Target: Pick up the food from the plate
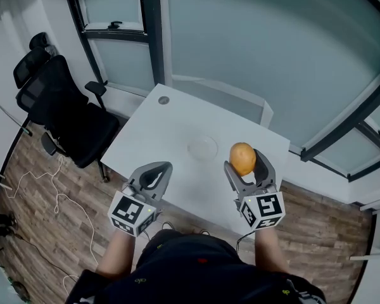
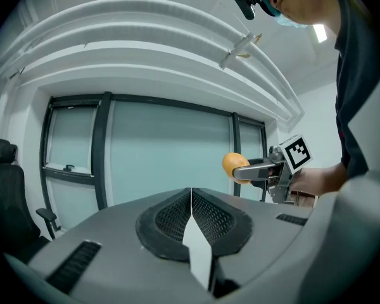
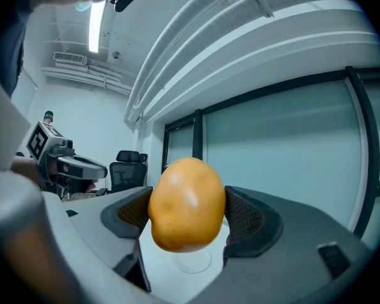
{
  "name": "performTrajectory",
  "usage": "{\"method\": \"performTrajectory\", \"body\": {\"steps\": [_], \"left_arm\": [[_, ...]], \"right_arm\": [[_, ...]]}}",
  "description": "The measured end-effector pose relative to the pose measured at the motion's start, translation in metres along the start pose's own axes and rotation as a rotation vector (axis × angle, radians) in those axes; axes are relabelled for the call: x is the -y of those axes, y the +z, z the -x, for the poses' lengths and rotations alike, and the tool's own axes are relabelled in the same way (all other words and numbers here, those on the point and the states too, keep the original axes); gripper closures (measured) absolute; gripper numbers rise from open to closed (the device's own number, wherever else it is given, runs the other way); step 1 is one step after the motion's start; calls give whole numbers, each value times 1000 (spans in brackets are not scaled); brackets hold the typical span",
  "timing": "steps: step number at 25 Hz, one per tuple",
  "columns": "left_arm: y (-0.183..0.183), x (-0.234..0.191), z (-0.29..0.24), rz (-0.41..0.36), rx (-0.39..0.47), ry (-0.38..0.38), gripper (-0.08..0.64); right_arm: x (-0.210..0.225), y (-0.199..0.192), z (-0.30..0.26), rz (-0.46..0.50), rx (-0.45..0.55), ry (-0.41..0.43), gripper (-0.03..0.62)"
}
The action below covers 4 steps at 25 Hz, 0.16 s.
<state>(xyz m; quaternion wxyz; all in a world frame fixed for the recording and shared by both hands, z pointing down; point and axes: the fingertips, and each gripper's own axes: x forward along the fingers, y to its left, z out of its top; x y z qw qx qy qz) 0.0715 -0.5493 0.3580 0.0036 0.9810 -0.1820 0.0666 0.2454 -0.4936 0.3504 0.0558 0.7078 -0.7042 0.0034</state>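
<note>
Orange-yellow, smooth, roundish: talking about the food (image 3: pixel 187 202) here, pinched from both sides in the right gripper (image 1: pixel 247 162), with the dark ribbed pads (image 3: pixel 247 223) pressed into its skin. Can't say exactly what kind of food, maybe a potato or some fruit. Lifted right off the plate (image 1: pixel 202 147) and held in the air just to the right of it in the head view. Clear glass on that plate, sitting flat on the white table (image 1: pixel 153 128) and peeking out below the food in the right gripper view. Over on the other side of the plate and nearer the person: the left gripper (image 1: pixel 157 170), jaws pressed tight together, pad to pad, hovering by the table's near edge. Looking across from the left gripper view, plain sight of the right gripper with the food at its tips. Beyond the plate and to its left, a small round grey cap (image 1: pixel 163 100) set in the tabletop. Well left of the plate, off the table, a black office chair (image 1: pixel 63 116) on the wood-look floor (image 1: pixel 31 170), with a loose white cable (image 1: pixel 58 198) trailing nearby. Behind the plate, frosted glass panels (image 1: pixel 253 49) in dark frames.
</note>
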Motion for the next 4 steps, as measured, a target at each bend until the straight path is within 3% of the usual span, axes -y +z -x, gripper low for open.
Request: {"method": "performTrajectory", "body": {"steps": [4], "left_arm": [[1, 0, 5, 4, 1, -8, 537]], "right_arm": [[-5, 0, 0, 5, -7, 0, 222]]}}
